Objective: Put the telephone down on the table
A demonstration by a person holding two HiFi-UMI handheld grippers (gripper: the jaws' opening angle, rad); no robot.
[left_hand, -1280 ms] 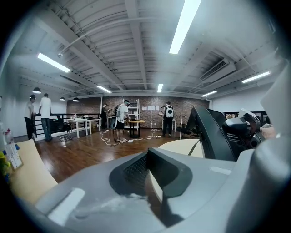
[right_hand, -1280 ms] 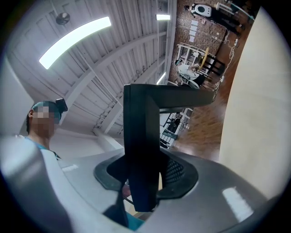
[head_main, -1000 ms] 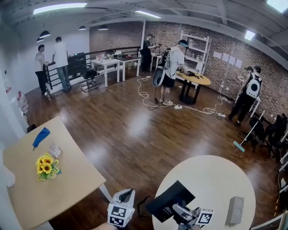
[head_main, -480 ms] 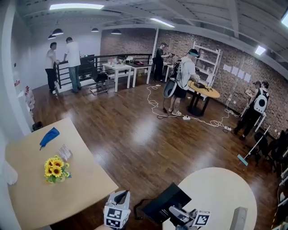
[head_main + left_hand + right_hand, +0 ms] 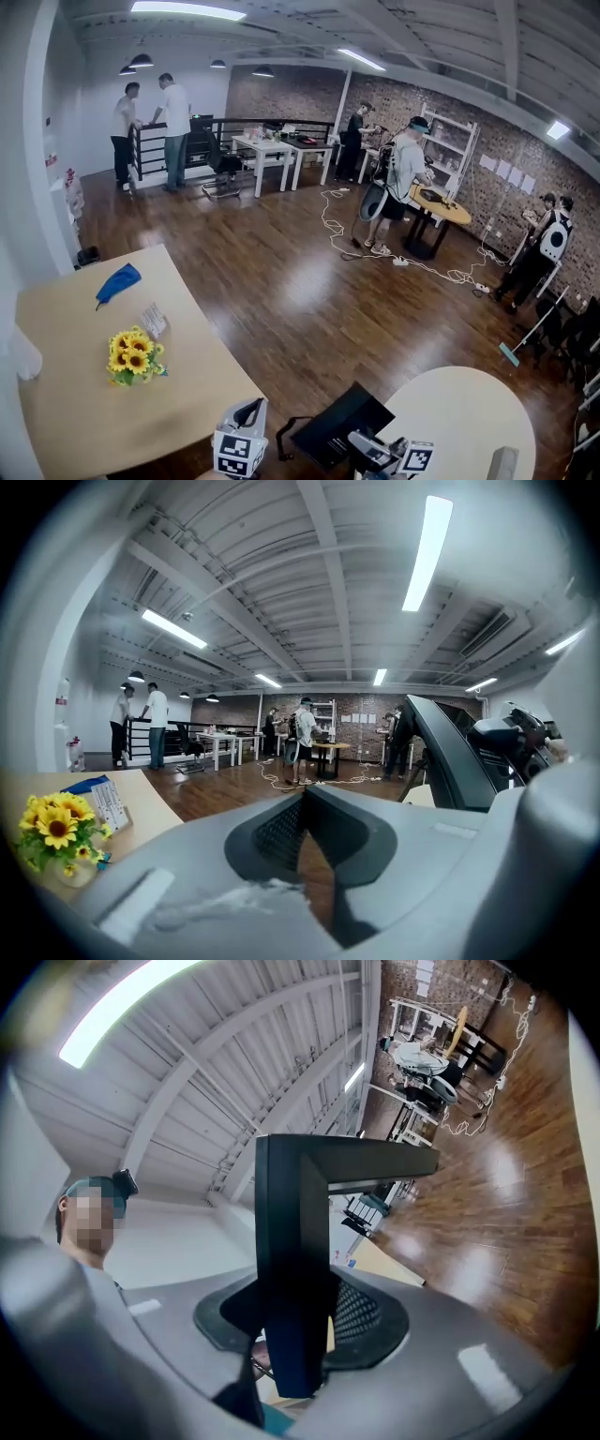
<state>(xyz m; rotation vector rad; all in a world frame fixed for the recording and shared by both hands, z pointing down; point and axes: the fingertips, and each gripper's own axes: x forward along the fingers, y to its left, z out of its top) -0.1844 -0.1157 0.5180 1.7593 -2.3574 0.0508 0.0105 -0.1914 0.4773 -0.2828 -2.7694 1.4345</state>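
**Telephone** (image 5: 339,427): black and flat-bodied. It is off the table, carried in the air at the bottom of the head view, over the left edge of the round table (image 5: 469,412) and the floor beside it. Its long axis runs from lower left to upper right in that view, with the far end towards the open room. In the right gripper view the body stands straight up between the jaws, and an arm bends off its top to the right.

**Your right gripper** (image 5: 367,448): clamped on the telephone's near end, the jaws kept apart by its thickness.

**Your left gripper** (image 5: 249,412): left of the telephone and apart from it. Its tips meet, with nothing between them.

**Round table**: pale top, with a grey box (image 5: 502,464) at its near right edge.

**Tan table** (image 5: 84,422), lower left:
- sunflowers (image 5: 133,354) near the middle
- a small card (image 5: 155,321) just beyond the sunflowers
- a blue cloth (image 5: 119,281) towards the far edge

**Surroundings**: a wood floor (image 5: 281,281), with people (image 5: 405,178) standing well beyond.
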